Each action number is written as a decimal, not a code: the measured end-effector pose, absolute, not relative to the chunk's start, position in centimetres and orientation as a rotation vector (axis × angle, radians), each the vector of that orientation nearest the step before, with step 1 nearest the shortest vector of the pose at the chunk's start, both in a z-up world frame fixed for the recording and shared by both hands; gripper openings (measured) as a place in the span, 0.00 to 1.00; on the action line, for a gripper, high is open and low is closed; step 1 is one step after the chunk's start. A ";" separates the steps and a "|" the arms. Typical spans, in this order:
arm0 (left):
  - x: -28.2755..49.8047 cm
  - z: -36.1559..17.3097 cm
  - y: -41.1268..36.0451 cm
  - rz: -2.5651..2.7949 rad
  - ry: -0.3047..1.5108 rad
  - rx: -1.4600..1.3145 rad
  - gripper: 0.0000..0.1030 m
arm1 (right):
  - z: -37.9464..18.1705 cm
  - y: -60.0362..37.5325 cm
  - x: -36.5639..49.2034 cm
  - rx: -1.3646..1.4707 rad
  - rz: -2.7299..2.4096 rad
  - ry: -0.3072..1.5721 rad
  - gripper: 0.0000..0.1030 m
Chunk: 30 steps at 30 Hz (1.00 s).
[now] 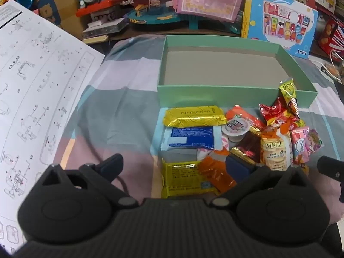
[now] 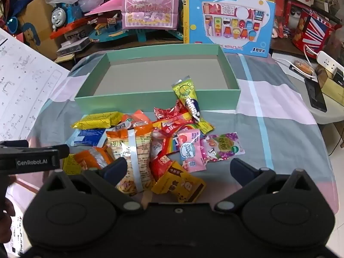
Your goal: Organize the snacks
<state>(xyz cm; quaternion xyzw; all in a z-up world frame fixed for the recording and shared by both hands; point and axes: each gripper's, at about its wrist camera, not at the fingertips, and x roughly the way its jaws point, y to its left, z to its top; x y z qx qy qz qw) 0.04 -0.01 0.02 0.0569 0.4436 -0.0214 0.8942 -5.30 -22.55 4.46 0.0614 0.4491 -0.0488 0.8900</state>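
- The left gripper [image 1: 174,163] hangs over the near-left part of a snack pile, angled down at the table, with its two fingers spread wide and nothing between the pads.
- The right gripper [image 2: 178,167] does the same over the near-right part of the pile, fingers fully apart, gripping nothing.
- The snack pile [image 2: 150,142] lies just beyond both sets of fingertips on a pastel checked cloth [image 2: 268,116], heaped loosely so that many wrappers overlap.
- Straight past the pile, its near wall touching the farthest wrappers, sits an open mint-green box [image 2: 137,101]; it holds nothing, and is likely the place the snacks are meant to go.
- Nearest the left gripper's fingers lie a yellow printed packet [image 1: 185,176] and an orange wrapper [image 1: 215,172]; beyond them, a blue-and-white packet [image 1: 191,137] and a gold bar [image 1: 193,116].
- Between the right gripper's fingers lies a yellow square packet [image 2: 178,185], with a tall orange biscuit pack [image 2: 131,154] beside its left finger.
- Sorting appears not yet begun.
- Toys and boxes crowd the far edge.
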 end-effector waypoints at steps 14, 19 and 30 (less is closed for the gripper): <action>0.2 -0.4 0.9 -0.051 0.964 0.035 1.00 | 4.5 -22.8 -5.8 0.142 -0.125 0.907 1.00; 0.0 -0.2 0.8 -0.052 0.949 0.039 1.00 | 4.7 -22.7 -5.9 0.139 -0.126 0.897 1.00; -0.3 -0.1 0.7 -0.059 0.944 0.044 1.00 | 4.5 -23.0 -6.0 0.154 -0.140 0.902 1.00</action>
